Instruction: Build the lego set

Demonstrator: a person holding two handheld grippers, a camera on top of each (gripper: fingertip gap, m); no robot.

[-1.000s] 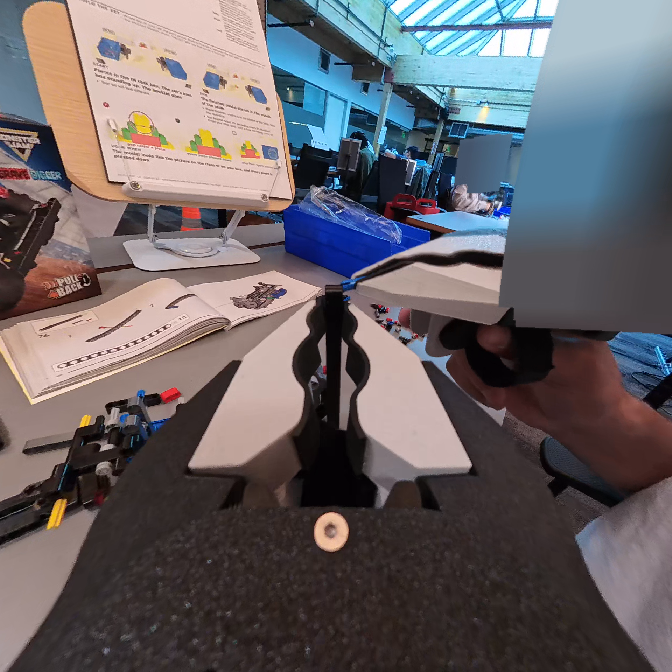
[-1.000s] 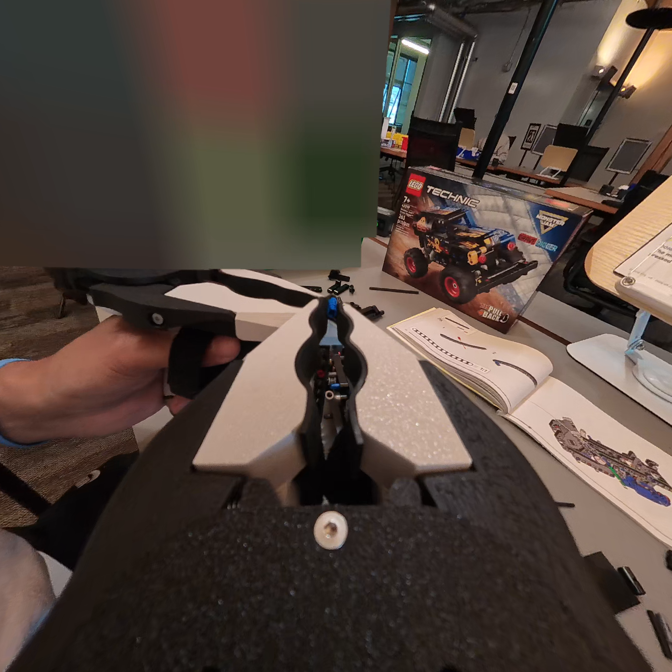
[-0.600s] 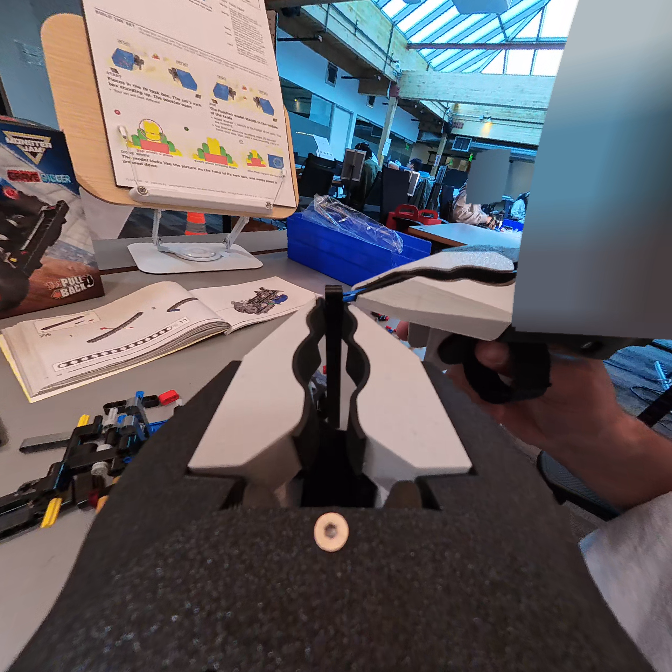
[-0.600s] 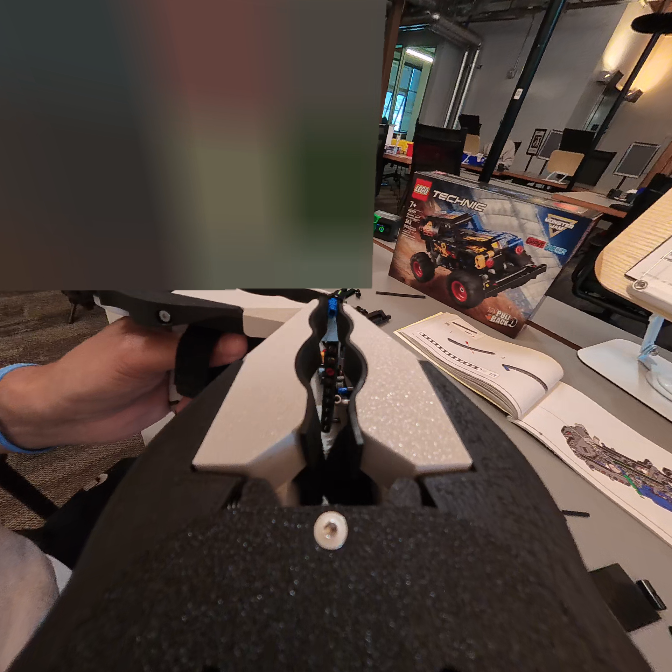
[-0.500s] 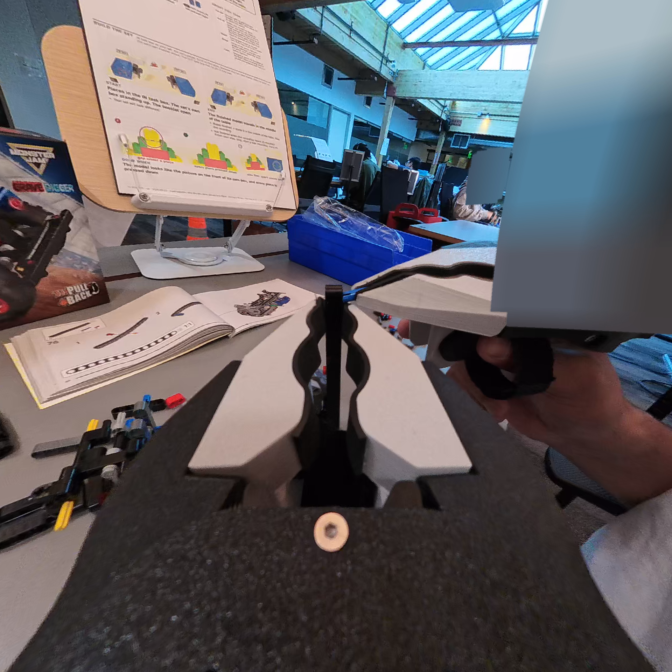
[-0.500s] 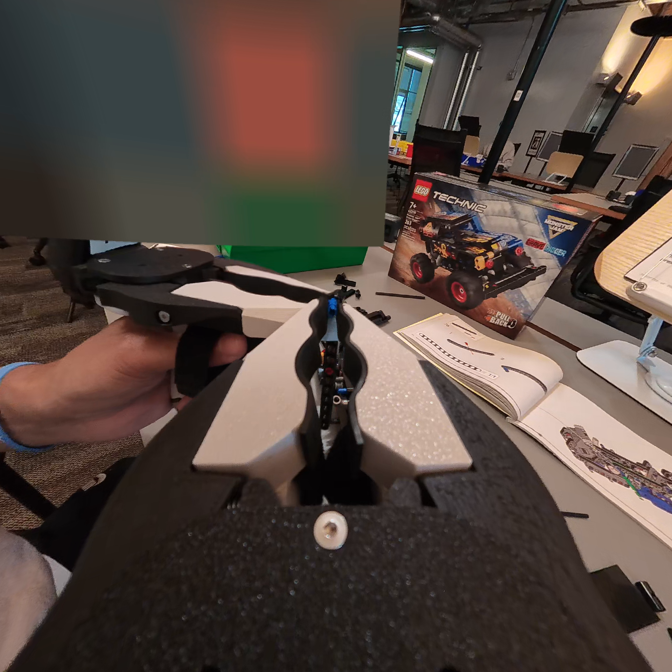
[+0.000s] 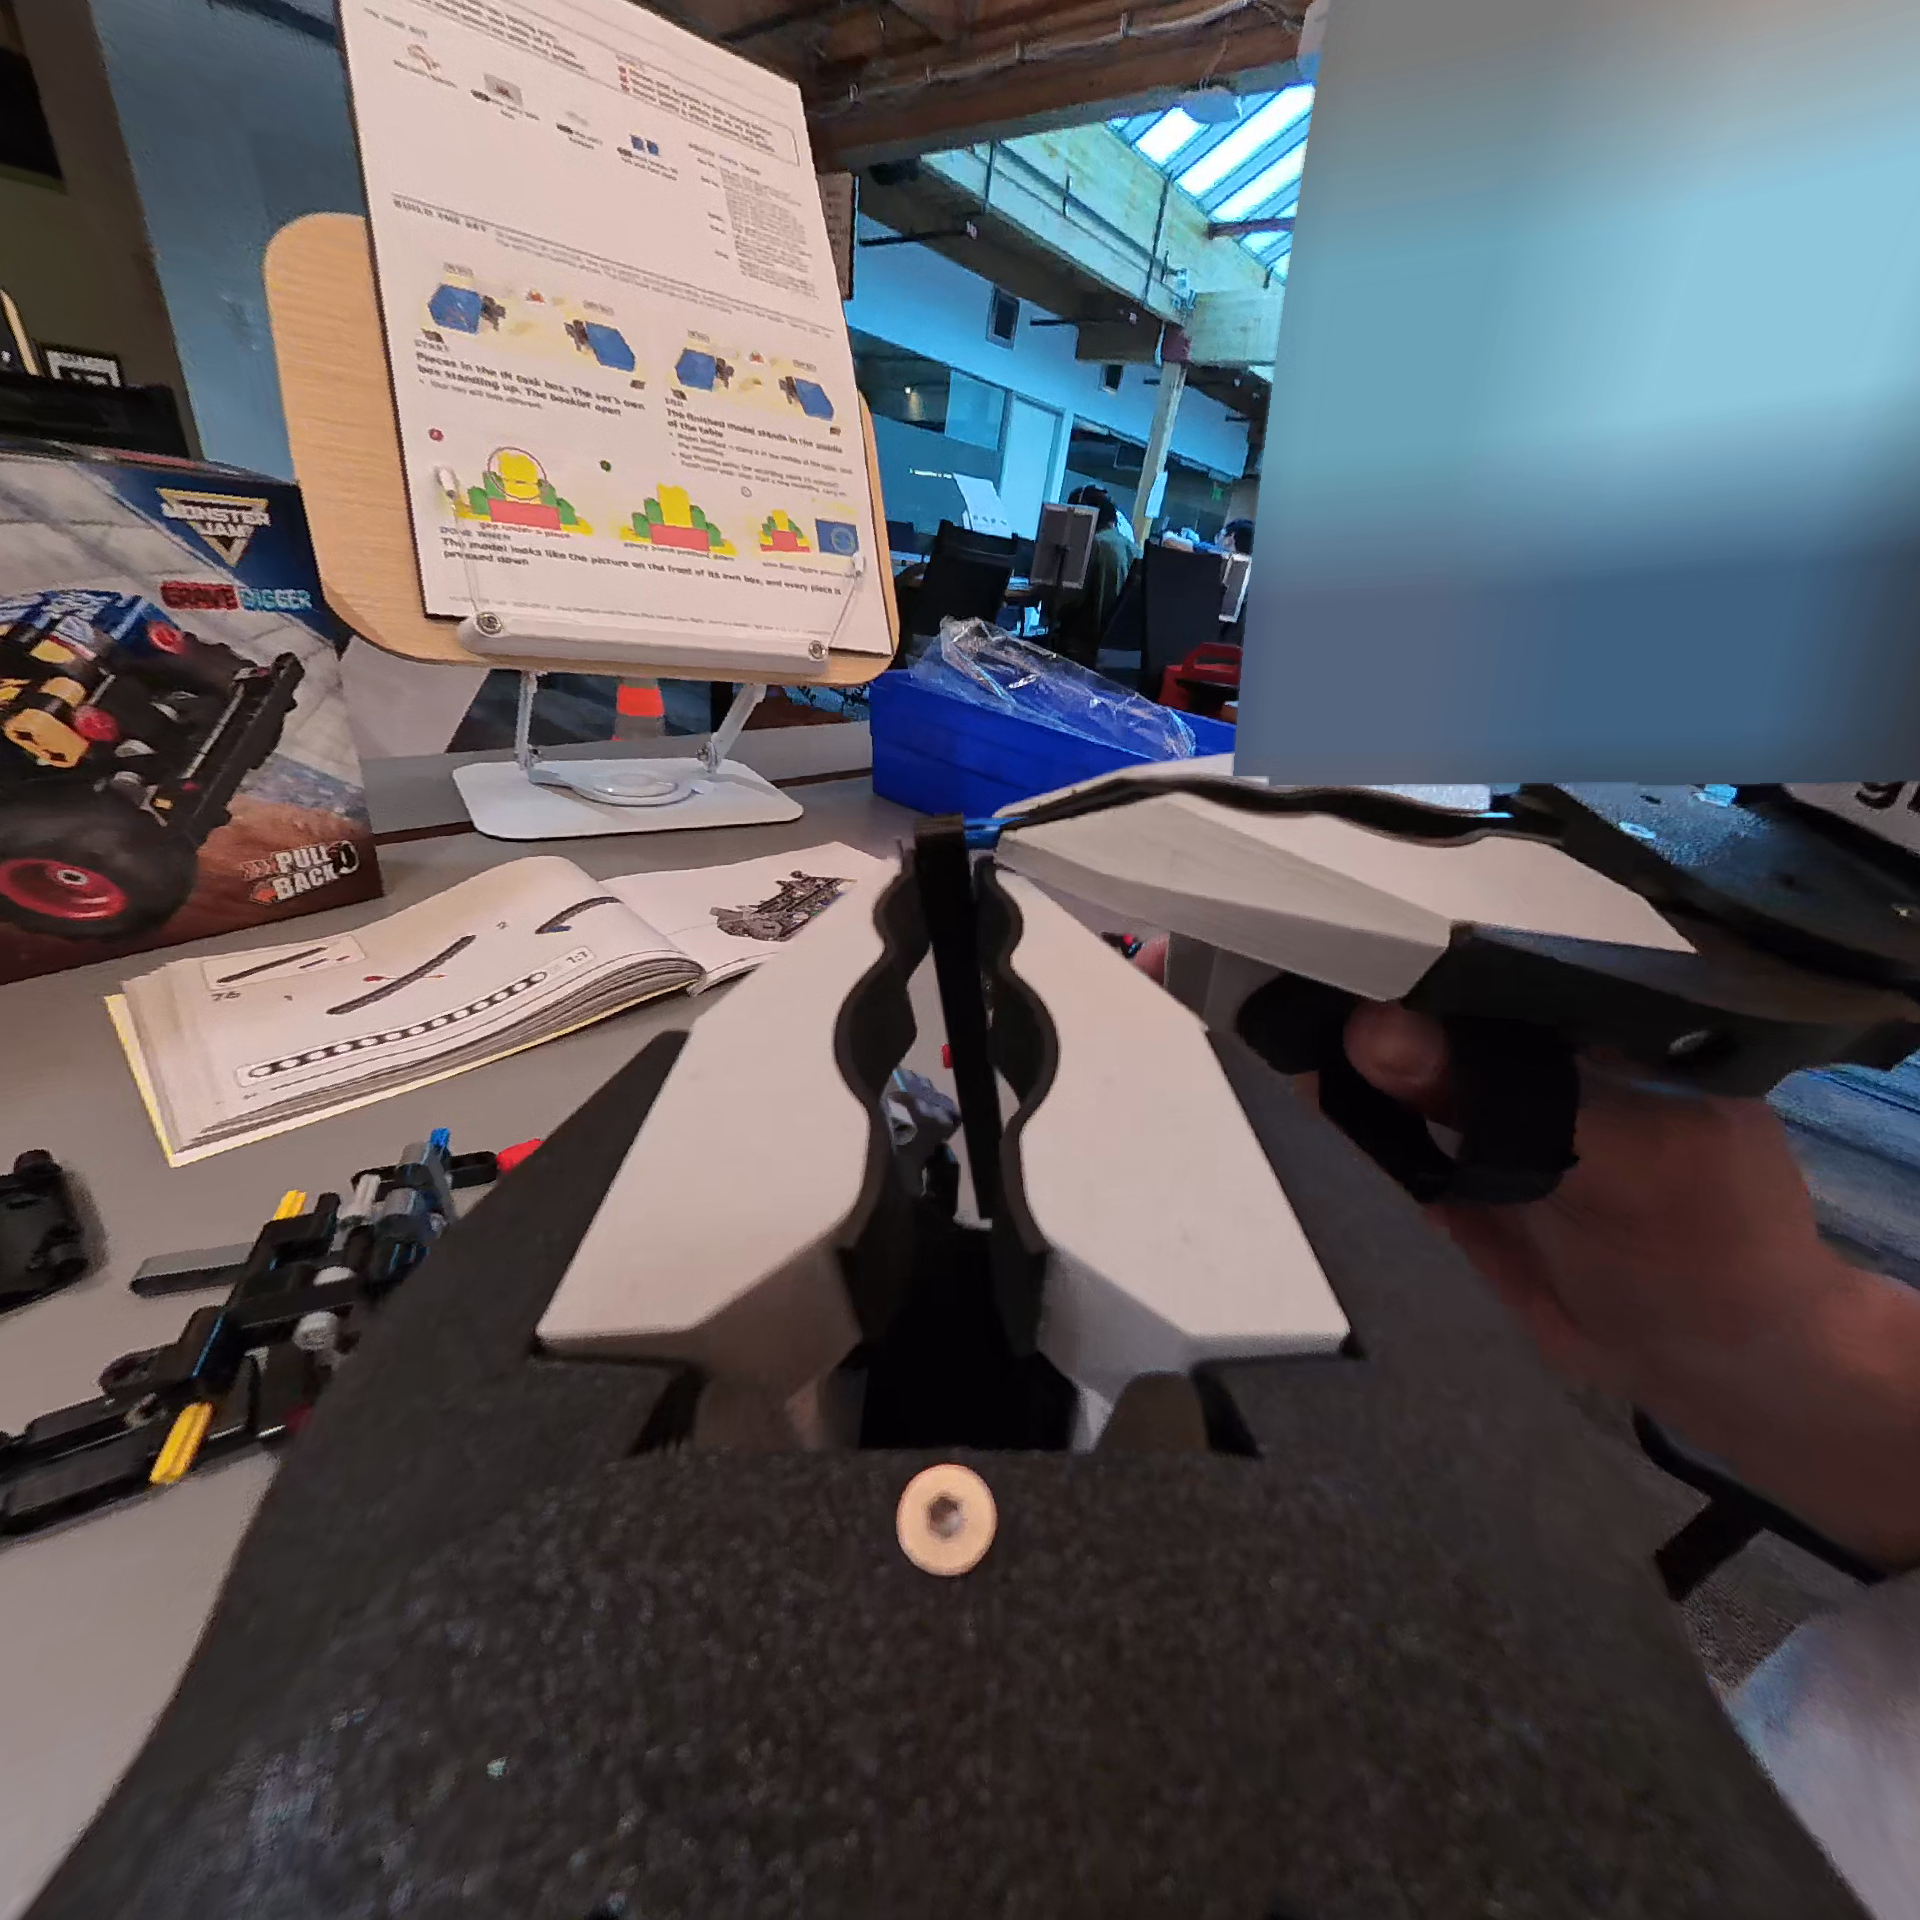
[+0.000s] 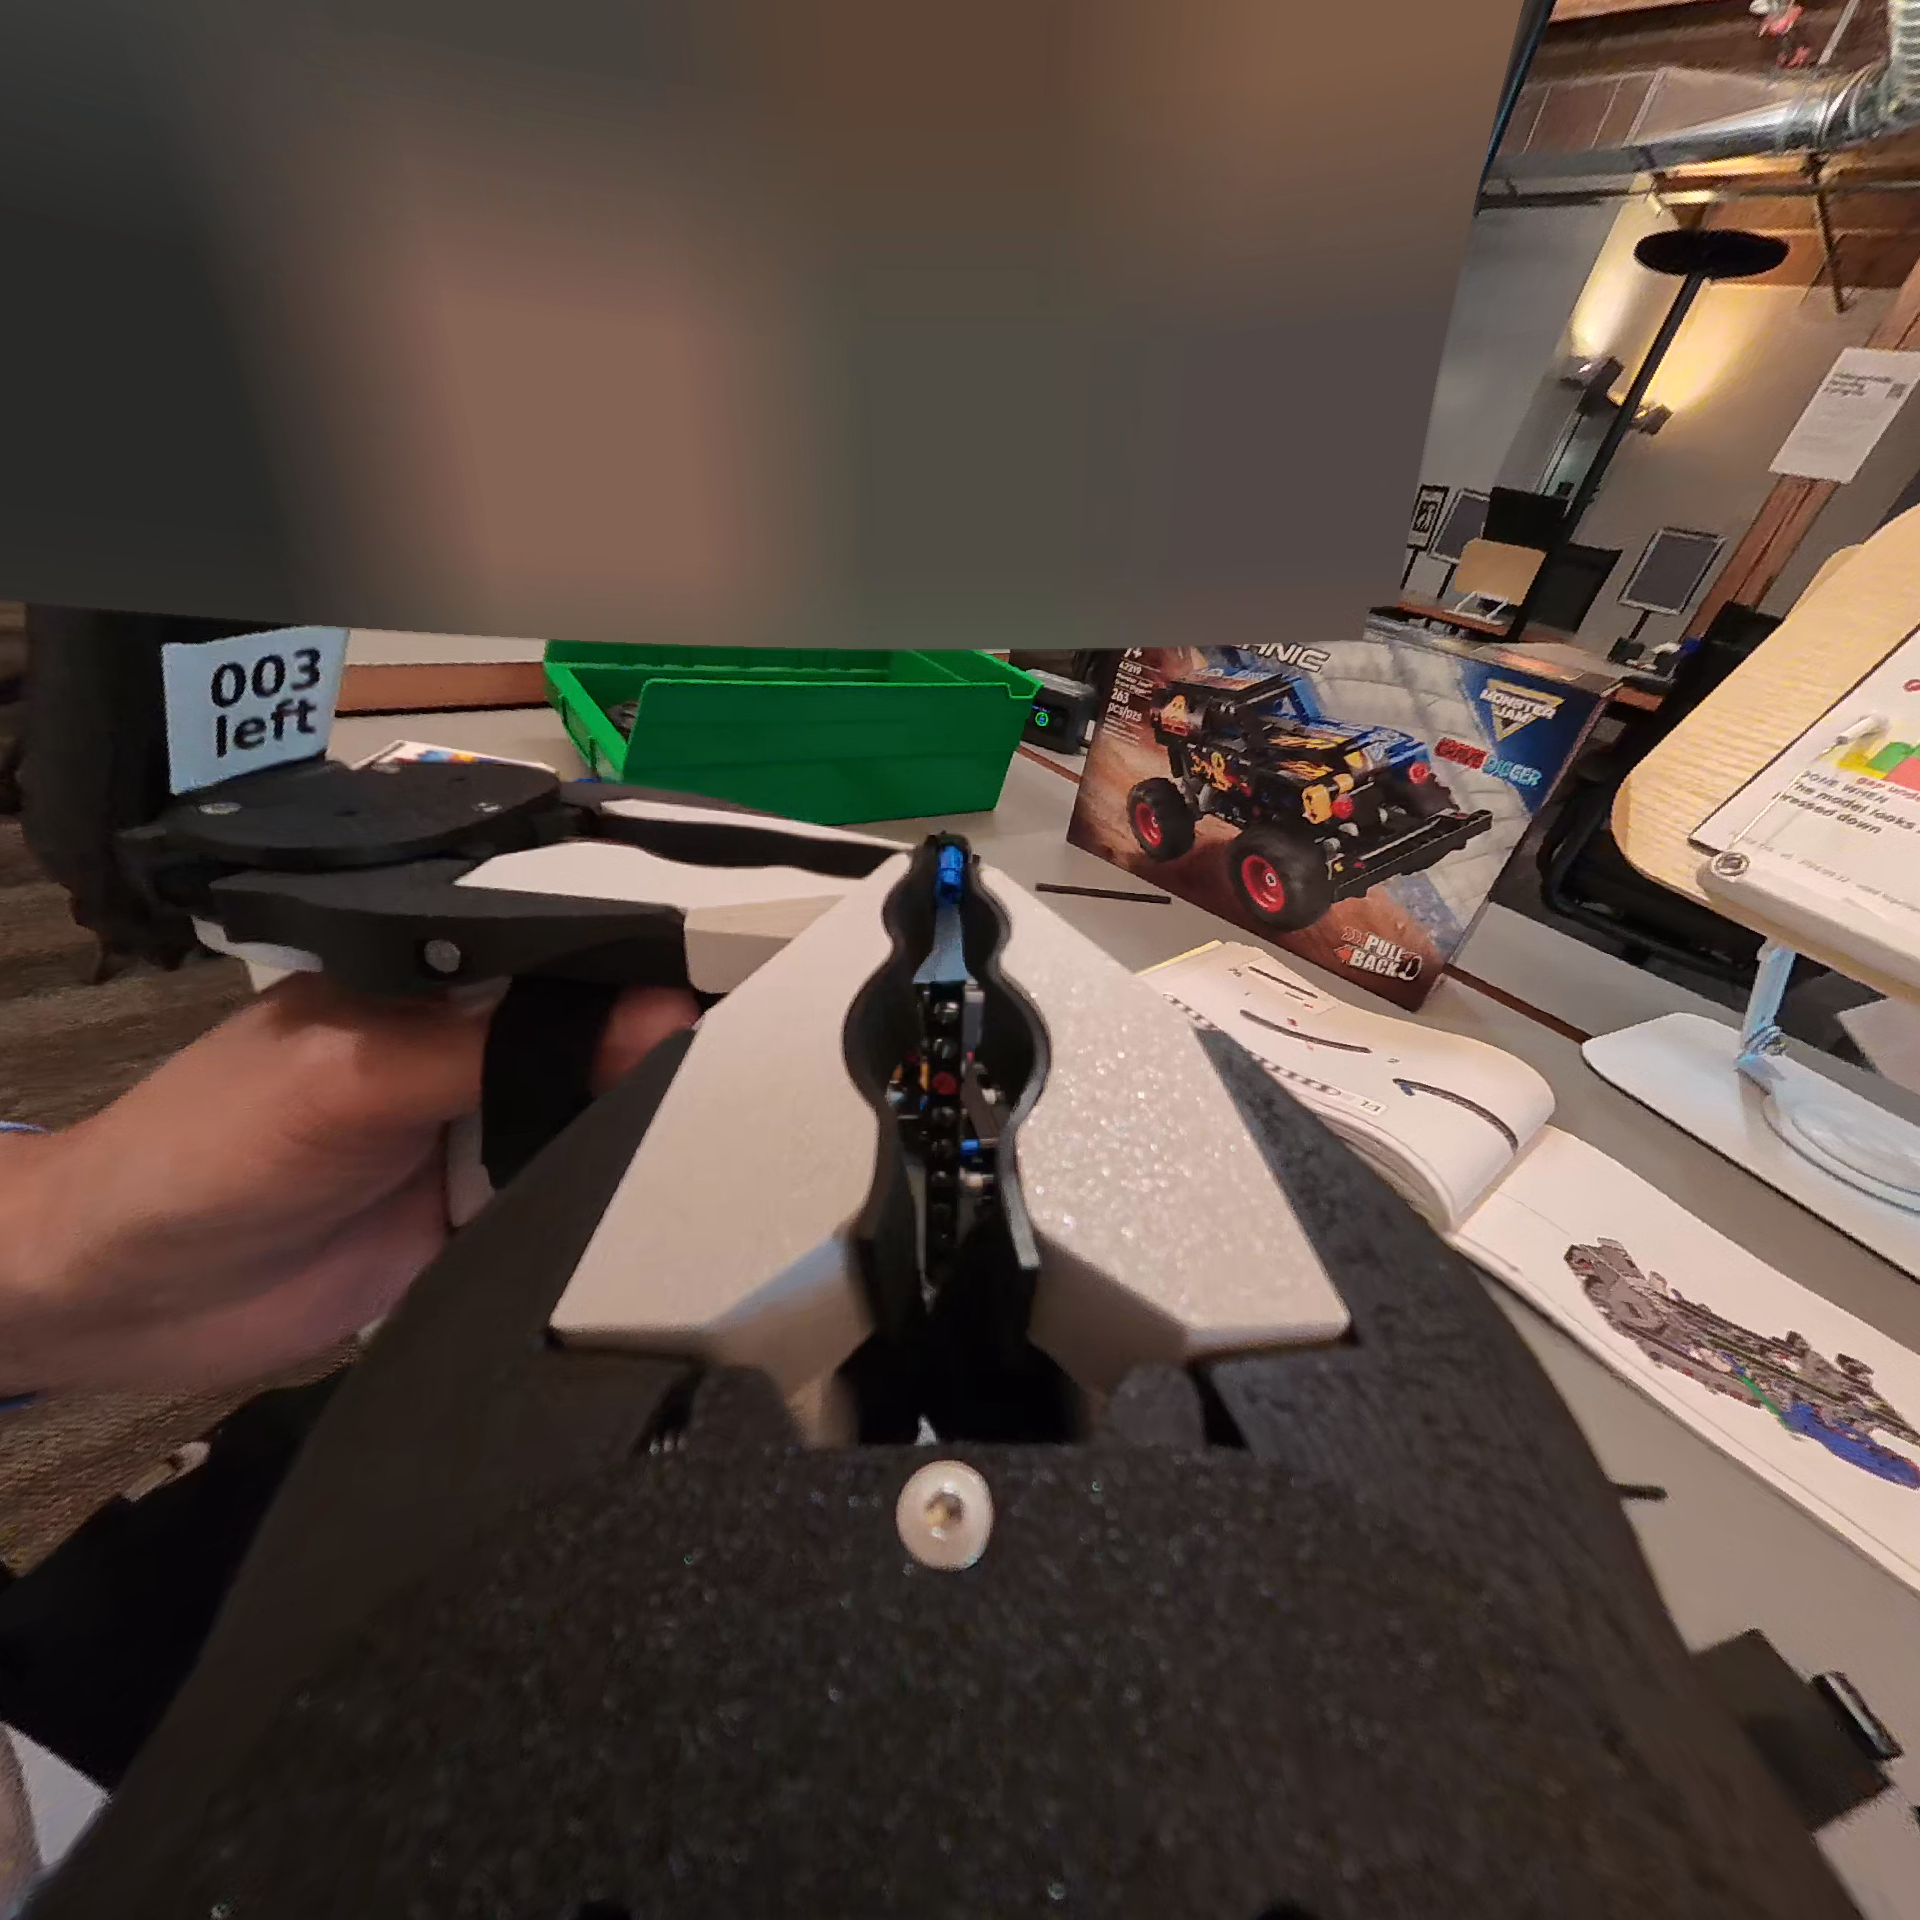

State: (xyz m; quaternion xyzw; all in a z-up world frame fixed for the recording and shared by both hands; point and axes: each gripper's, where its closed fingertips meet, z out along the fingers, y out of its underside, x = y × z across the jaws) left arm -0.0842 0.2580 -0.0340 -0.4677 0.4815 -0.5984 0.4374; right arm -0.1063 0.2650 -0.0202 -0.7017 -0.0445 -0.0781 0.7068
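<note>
Since the earlier frames both views have tilted downward, and a green bin [image 8: 790,727], hidden before, is uncovered at 11 o'clock in the right wrist view. A long black beam [image 7: 956,997] is pinched edge-on by the left gripper [image 7: 951,883], its long axis running forward and up along the fingers. A blue pin [image 8: 948,871] is pinched at the fingertips of the right gripper [image 8: 945,883], pointed at the beam's upper end, which it meets. The right gripper is held level from 3 o'clock in the left wrist view, a hand [image 7: 1662,1278] wrapped round its grip. Only the left wrist view shows the half-built black model [image 7: 239,1320] at 9 o'clock on the table [image 7: 94,1621]. The open booklet [image 8: 1382,1091] is seen in both.
</note>
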